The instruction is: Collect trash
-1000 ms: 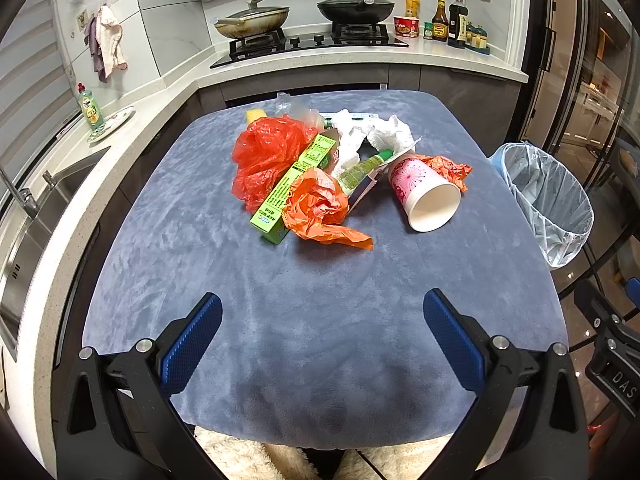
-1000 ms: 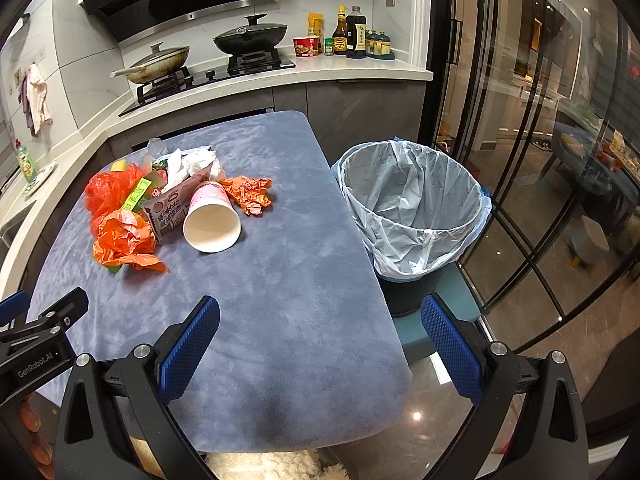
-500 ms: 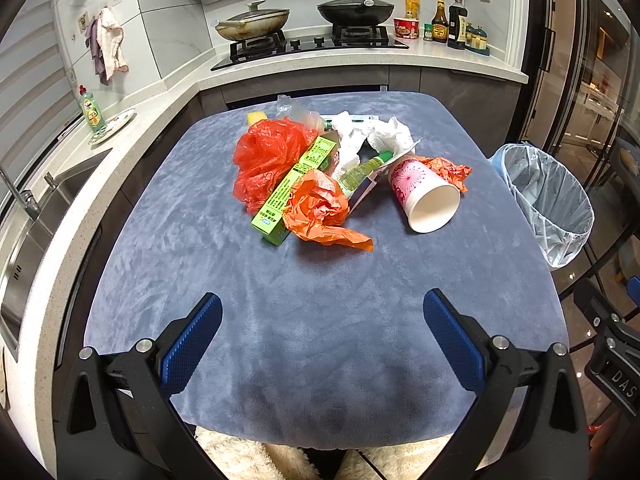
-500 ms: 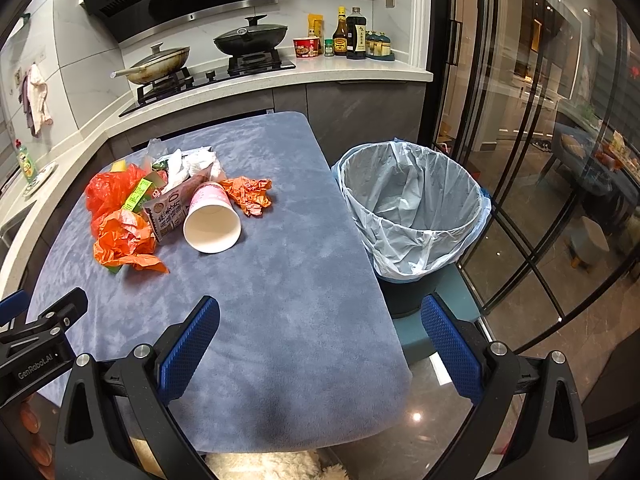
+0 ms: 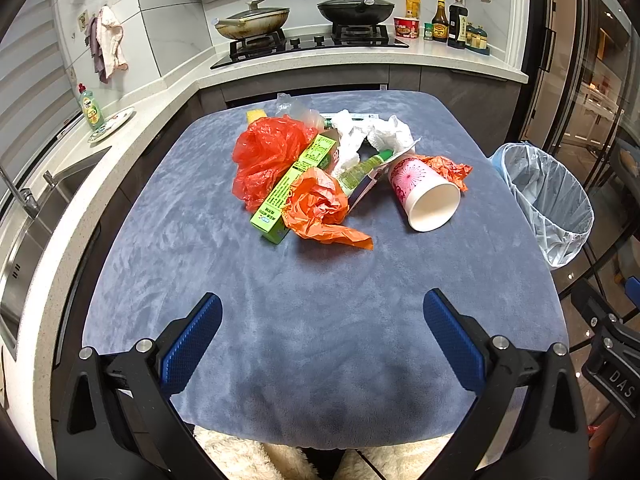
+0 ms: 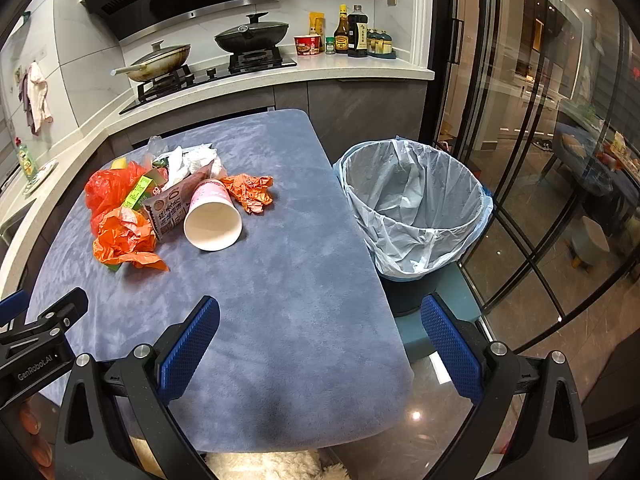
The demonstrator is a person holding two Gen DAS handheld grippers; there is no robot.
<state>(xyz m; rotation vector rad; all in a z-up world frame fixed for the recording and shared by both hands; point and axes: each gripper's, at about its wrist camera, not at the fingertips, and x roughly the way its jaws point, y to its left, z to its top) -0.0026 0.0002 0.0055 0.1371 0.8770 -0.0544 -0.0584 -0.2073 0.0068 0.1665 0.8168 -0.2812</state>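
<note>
Both of my grippers hang over the near edge of the blue-grey plush tabletop (image 5: pixel 320 320), the left gripper (image 5: pixel 322 324) and the right gripper (image 6: pixel 320 324) each with fingers spread wide and pinching nothing. Toward the far edge lies the trash heap: a crumpled red plastic bag (image 5: pixel 266 152), a long green cardboard box (image 5: pixel 294 182) leaning across it, a crinkled orange plastic bag (image 5: pixel 320 208) touching the box's near end, white crumpled tissue (image 5: pixel 376 136) behind, and a pink paper cup (image 5: pixel 426 198) tipped on its side, mouth facing me. Off the tabletop's right edge stands a round bin lined with a pale blue bag (image 6: pixel 416 204).
</note>
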